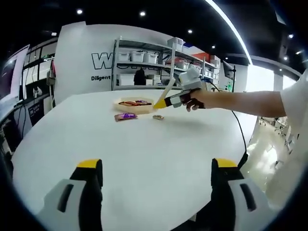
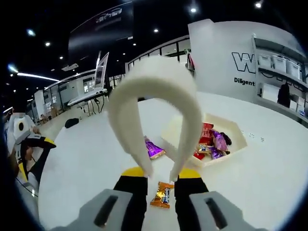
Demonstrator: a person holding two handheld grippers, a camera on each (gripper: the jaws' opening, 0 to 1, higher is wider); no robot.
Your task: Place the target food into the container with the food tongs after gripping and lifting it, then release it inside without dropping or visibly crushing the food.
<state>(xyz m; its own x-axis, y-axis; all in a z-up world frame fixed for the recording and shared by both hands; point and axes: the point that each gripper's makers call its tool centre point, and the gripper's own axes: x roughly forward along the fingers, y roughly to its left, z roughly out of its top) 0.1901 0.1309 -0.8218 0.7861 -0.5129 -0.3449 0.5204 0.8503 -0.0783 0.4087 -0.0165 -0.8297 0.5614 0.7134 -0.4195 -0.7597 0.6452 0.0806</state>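
Note:
My right gripper [image 2: 161,173] is shut on cream food tongs [image 2: 159,91], whose looped end rises in front of the camera. A small orange-gold wrapped candy [image 2: 162,195] lies on the white table between my jaws, just below the tong tips. A purple packet [image 2: 155,149] lies beyond it. The cream container [image 2: 236,130] with several wrapped snacks sits to the right. In the left gripper view, a hand holds the right gripper [image 1: 178,100] and tongs [image 1: 166,91] over the candy [image 1: 158,117], near the purple packet [image 1: 125,116] and container [image 1: 120,102]. My left gripper [image 1: 156,173] is open and holds nothing.
The round white table [image 1: 144,154] has wide bare surface toward me. Metal shelves [image 1: 144,62] with bins stand behind it by a white wall. A cable [image 1: 239,130] trails from the right gripper. The left gripper [image 2: 29,147] shows at the table's far-left edge.

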